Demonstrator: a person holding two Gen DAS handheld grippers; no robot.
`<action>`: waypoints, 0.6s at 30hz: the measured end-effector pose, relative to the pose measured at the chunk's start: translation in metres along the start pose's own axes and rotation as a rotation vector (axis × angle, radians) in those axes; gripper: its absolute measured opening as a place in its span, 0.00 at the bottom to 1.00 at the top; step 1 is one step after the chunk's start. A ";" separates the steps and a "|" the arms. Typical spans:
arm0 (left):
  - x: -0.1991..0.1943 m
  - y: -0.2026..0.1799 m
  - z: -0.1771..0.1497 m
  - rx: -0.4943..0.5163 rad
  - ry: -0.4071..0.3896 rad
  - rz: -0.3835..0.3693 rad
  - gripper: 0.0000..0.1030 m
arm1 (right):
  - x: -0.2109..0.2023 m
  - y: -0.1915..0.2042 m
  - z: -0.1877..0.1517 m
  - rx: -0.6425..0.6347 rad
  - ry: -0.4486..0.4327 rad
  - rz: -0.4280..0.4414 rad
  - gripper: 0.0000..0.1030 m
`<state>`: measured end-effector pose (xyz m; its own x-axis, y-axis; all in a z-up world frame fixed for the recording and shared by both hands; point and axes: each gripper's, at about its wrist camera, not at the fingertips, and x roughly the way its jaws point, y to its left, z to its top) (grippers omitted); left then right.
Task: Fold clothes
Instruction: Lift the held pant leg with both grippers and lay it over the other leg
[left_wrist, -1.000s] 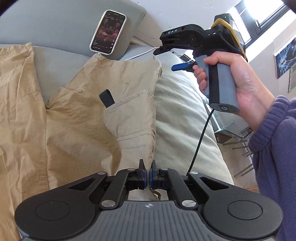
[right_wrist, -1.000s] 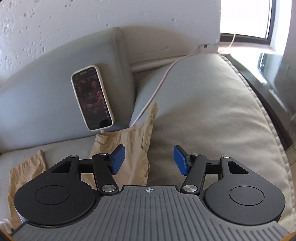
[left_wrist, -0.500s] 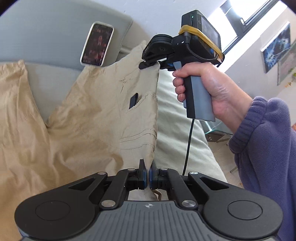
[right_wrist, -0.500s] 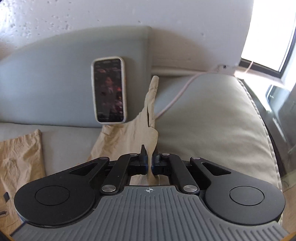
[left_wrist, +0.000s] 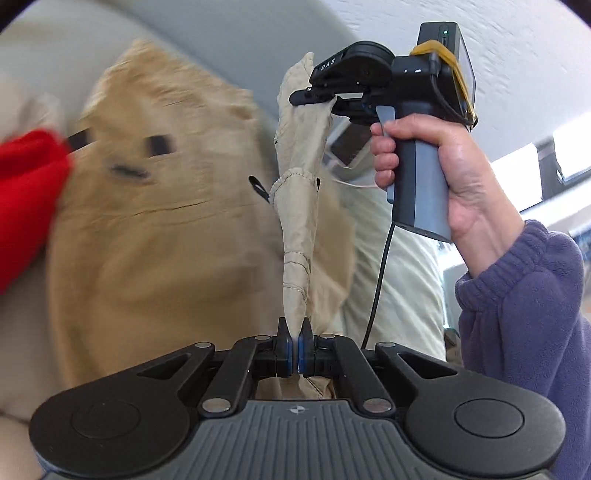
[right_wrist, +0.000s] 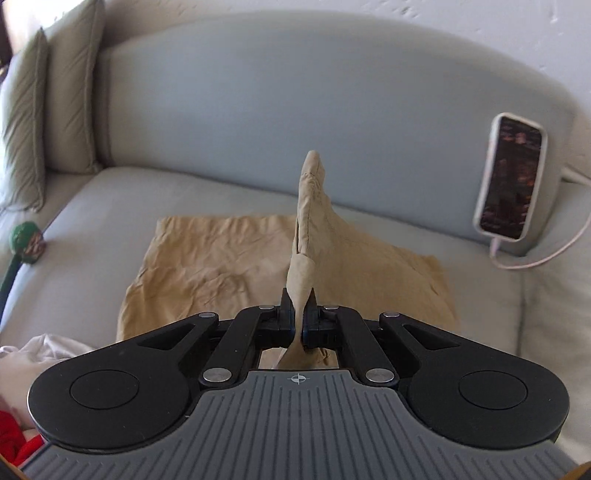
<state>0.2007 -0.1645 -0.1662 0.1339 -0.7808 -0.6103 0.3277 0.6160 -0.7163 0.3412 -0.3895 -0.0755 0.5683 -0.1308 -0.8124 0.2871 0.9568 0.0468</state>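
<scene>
Far left in the left wrist view, a red garment (left_wrist: 26, 199) shows as a blur at the frame's edge, touching the tan trousers (left_wrist: 159, 236), which spread blurred across the grey sofa (left_wrist: 207, 33). Black belt loops show on the tan cloth. Right of the middle a taut ridge of the trousers' edge rises from the left gripper (left_wrist: 295, 345), whose jaws are pressed together and pinch the cloth between the blue pads. The ridge runs up to the right gripper (left_wrist: 314, 96), which nips the fabric's upper corner with its jaws closed on it. A right hand (left_wrist: 436, 173) grasps that gripper's grey handle, a black cable hanging below it, and a purple sleeve (left_wrist: 524, 317) covers the wrist at the far right.

In the right wrist view, two cushions (right_wrist: 48, 110) lean upright at the sofa's left end. Below them a green object (right_wrist: 26, 242) lies on the seat; what it is cannot be told. A white cloth (right_wrist: 44, 350) sits at the lower left corner. In the middle the trousers lie partly flat on the seat cushion, with one fold pulled up into a standing peak that runs into the right gripper's closed jaws. To the right a phone (right_wrist: 511, 177) in a pale case leans against the backrest, its screen lit, and a white charging cable (right_wrist: 546, 254) runs from its lower end across the seat.
</scene>
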 end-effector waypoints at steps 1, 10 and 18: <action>-0.004 0.010 0.000 -0.018 -0.008 0.014 0.01 | 0.012 0.018 -0.006 -0.007 0.020 0.014 0.03; -0.034 0.056 0.011 -0.068 -0.096 0.105 0.01 | 0.073 0.108 -0.017 -0.066 0.072 0.087 0.03; -0.041 0.075 0.024 -0.091 -0.129 0.141 0.01 | 0.094 0.142 -0.007 -0.113 0.075 0.079 0.03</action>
<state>0.2419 -0.0890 -0.1865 0.2931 -0.6893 -0.6625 0.2120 0.7225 -0.6580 0.4297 -0.2641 -0.1490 0.5252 -0.0383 -0.8501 0.1531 0.9869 0.0501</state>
